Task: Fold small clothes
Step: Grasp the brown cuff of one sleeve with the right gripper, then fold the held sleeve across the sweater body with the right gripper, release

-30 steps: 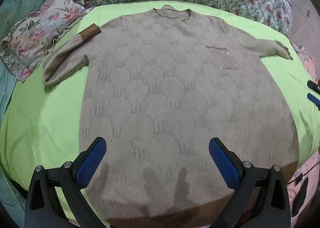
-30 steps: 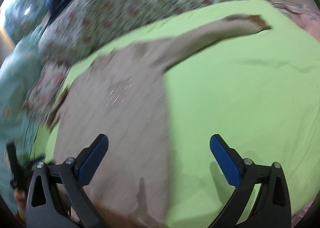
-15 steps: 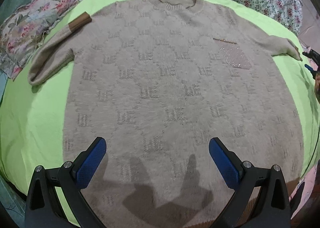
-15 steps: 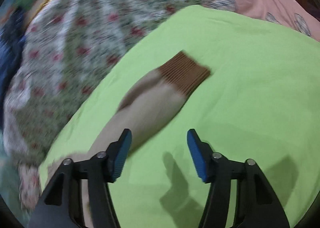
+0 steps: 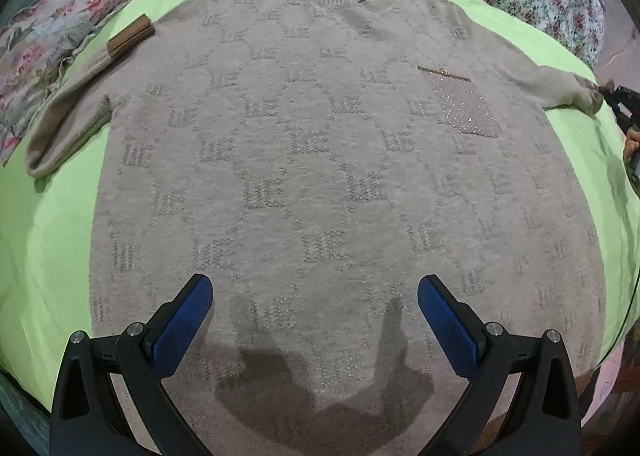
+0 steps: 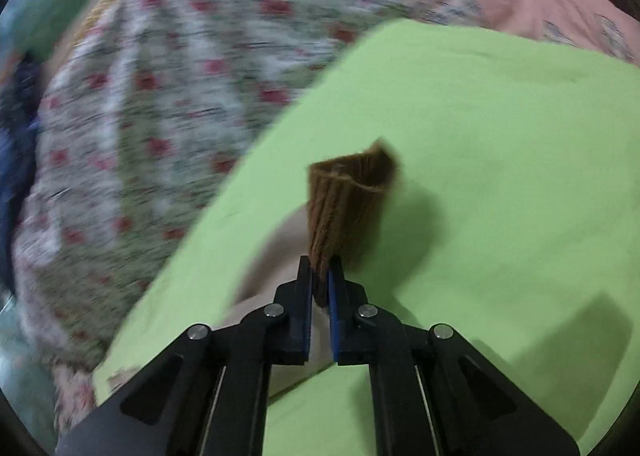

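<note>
The brown cuff (image 6: 346, 202), loose half a second ago, is now pinched by the right tongs (image 6: 320, 284); the left tongs (image 5: 314, 310) are held open above the sweater (image 5: 320, 160).

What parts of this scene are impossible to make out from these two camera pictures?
- Sweater hem: left wrist view, cut off by the bottom edge and hidden behind the open left gripper.
- Right gripper: left wrist view, cut by the right edge.
- Floral bedding: right wrist view, motion blur smears the pattern.
- Brown cuff: right wrist view, the part pinched in the right gripper is hidden by its fingers.
</note>
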The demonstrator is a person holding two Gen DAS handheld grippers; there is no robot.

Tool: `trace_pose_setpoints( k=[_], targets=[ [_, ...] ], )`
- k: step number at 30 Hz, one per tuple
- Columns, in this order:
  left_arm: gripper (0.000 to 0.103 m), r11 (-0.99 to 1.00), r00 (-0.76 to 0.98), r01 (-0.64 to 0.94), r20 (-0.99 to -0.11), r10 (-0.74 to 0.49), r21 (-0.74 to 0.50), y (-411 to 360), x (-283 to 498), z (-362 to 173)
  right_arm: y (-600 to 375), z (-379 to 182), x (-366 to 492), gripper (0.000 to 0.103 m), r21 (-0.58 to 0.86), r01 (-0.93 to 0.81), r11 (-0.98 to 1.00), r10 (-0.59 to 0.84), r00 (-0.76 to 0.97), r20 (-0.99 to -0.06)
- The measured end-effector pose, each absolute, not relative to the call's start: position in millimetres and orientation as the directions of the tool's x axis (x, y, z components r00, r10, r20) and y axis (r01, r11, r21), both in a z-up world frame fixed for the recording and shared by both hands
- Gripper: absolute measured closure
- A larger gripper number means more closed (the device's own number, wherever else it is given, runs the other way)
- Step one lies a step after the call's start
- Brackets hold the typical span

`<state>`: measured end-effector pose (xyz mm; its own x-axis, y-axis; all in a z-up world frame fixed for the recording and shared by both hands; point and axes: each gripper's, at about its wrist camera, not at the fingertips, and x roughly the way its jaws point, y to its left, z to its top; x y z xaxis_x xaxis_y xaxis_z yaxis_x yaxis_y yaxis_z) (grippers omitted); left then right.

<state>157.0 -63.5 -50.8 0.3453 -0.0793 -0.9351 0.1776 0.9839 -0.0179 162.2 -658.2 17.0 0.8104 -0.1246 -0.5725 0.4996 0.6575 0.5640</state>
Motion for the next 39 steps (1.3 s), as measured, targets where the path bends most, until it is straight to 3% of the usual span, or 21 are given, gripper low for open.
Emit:
trace_pose_setpoints(
  k=[8,15,26,28,30,35,39],
  targets=[
    [0.000,0.986,0.374,0.157,-0.920,-0.115,-0.060,-40.1,148.6,-44.0,-472.4,51.4,212.2,0.095,0.594,0.138,0.793,0.244,0.821,-0.517],
    [0.000,0.989,0.410,0.083,-0.901,-0.142,-0.119,5.3,152.2,-33.7,-289.8,21.0,271.5,0.095,0.647,-0.076,0.759,0.526,0.658,-0.539],
    [0.000,0.981,0.457,0.063,-0.868,-0.193,-0.185,39.0,184.1,-32.1,-161.2,-63.6,331.1,0.095,0.662,-0.071,0.746,0.611,0.465,-0.640],
    [0.000,0.977,0.457,0.065,-0.864,-0.212,-0.205,37.7,197.9,-35.7,-157.8,-69.0,334.6,0.091,0.662,-0.067,0.746,0.616,0.446,-0.650],
    [0.000,0.967,0.459,0.081,-0.852,-0.251,-0.242,35.0,211.1,-37.0,-162.7,-72.9,335.8,0.075,0.696,-0.045,0.717,0.648,0.413,-0.640],
    [0.000,0.938,0.434,0.145,-0.832,-0.345,-0.314,15.6,262.2,-45.7,-194.3,-48.8,312.3,0.058,0.730,-0.052,0.682,0.657,0.483,-0.579],
    [0.000,0.920,0.384,0.158,-0.836,-0.392,-0.358,-5.0,318.9,-62.4,-241.3,-32.5,266.2,0.054,0.755,0.003,0.656,0.621,0.567,-0.542]
  ],
)
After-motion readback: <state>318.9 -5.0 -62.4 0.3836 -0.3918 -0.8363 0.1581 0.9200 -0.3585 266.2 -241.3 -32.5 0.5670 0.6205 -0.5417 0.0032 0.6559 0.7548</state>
